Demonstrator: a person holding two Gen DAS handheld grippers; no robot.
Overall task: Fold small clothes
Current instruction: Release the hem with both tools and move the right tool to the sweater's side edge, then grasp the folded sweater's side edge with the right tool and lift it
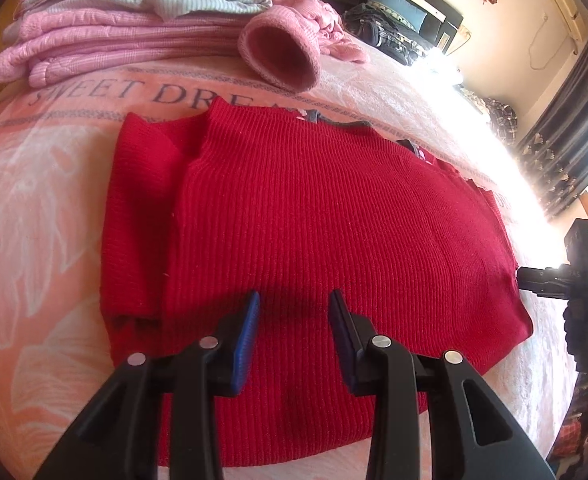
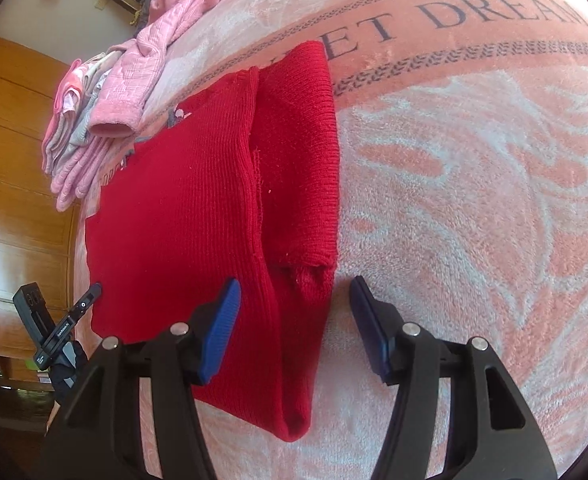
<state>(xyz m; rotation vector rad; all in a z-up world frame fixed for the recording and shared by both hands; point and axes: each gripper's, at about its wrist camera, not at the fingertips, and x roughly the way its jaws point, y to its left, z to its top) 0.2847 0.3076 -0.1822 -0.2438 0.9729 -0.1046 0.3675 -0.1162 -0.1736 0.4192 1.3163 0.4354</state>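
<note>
Sweater: the red sweater (image 1: 294,216) lies flat on the pink blanket (image 1: 33,208), one sleeve folded in.
Left gripper (image 1: 294,300): spread above its near hem, holding nothing.
Right gripper (image 2: 294,286): spread, straddling the folded sleeve's cuff.
Behind: a stack of pink clothes (image 1: 113,20).

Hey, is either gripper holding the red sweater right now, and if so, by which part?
Nothing is held. The left gripper is open above the red sweater; the right gripper is open around its folded sleeve edge, not clamped.
</note>
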